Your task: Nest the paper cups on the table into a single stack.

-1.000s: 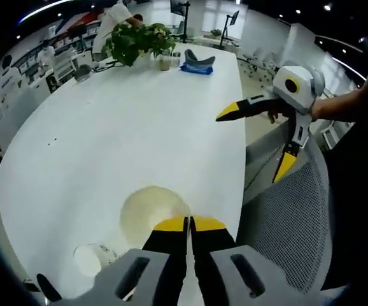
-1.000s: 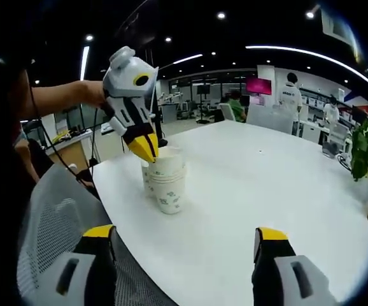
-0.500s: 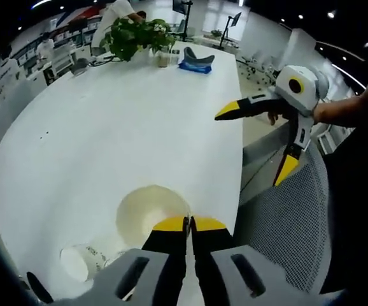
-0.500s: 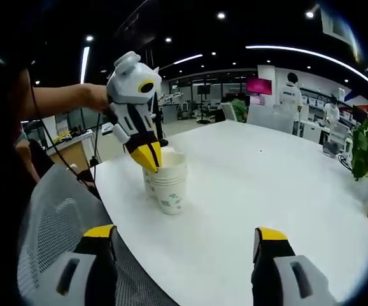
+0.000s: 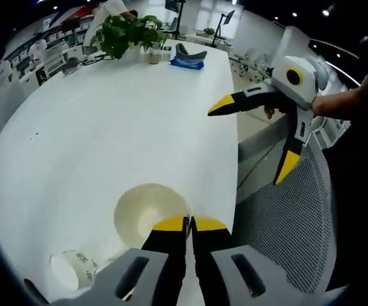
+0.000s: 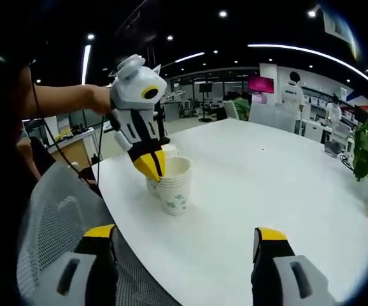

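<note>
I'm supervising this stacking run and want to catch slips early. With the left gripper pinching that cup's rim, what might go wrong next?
The left gripper pinches the paper cup by one side of its thin rim, so the cup may tilt or crumple when moved.

The cup stands near the white table's edge; a nudge may send it off.

Another cup stands close beside it and may be knocked over.

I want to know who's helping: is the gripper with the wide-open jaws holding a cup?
No, the right gripper hangs open over the table edge, gripping nothing.
</note>
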{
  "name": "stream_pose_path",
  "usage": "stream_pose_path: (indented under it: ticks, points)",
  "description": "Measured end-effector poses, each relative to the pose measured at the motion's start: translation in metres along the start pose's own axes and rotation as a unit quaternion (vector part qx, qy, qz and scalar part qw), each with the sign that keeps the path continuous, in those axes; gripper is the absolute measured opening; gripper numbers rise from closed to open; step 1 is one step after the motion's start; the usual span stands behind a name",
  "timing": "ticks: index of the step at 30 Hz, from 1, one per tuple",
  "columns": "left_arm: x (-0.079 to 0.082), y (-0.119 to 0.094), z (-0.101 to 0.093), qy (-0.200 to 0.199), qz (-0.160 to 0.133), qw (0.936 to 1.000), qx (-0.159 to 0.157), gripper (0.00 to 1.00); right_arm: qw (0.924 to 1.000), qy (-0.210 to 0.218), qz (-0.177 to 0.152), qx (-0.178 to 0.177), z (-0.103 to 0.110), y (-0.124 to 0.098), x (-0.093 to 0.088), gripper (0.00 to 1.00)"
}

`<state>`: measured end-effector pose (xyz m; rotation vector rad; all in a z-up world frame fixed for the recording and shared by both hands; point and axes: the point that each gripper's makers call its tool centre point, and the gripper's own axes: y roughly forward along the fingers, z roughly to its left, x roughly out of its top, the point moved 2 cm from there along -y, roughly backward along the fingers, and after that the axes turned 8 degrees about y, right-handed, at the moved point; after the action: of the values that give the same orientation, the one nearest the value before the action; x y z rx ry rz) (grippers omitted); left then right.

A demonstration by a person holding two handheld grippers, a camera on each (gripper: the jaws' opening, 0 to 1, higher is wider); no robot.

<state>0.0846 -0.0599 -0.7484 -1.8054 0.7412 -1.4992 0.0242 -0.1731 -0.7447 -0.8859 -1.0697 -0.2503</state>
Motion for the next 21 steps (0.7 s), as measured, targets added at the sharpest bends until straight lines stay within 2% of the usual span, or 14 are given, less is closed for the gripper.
stream_pose_path:
  ticks: [6, 15, 18, 21]
  points:
    - [0.001, 0.003, 0.0, -0.004, -0.005, 1.0, -0.007, 0.0, 1.0, -0.003, 0.003, 0.001, 0.001, 0.001, -0.001, 0.89]
    - [0.002, -0.001, 0.003, 0.009, -0.002, 1.0, 0.0, 0.0, 1.0, -0.002, 0.003, -0.003, -0.002, 0.001, -0.002, 0.89]
    - [0.006, -0.006, 0.006, 0.018, -0.013, 0.9997, 0.007, 0.0, 1.0, -0.001, 0.001, -0.004, -0.002, 0.001, -0.002, 0.89]
    - [0.01, -0.012, 0.01, 0.019, -0.028, 0.9993, 0.015, 0.07, 1.0, -0.001, 0.001, -0.006, -0.003, 0.0, -0.001, 0.89]
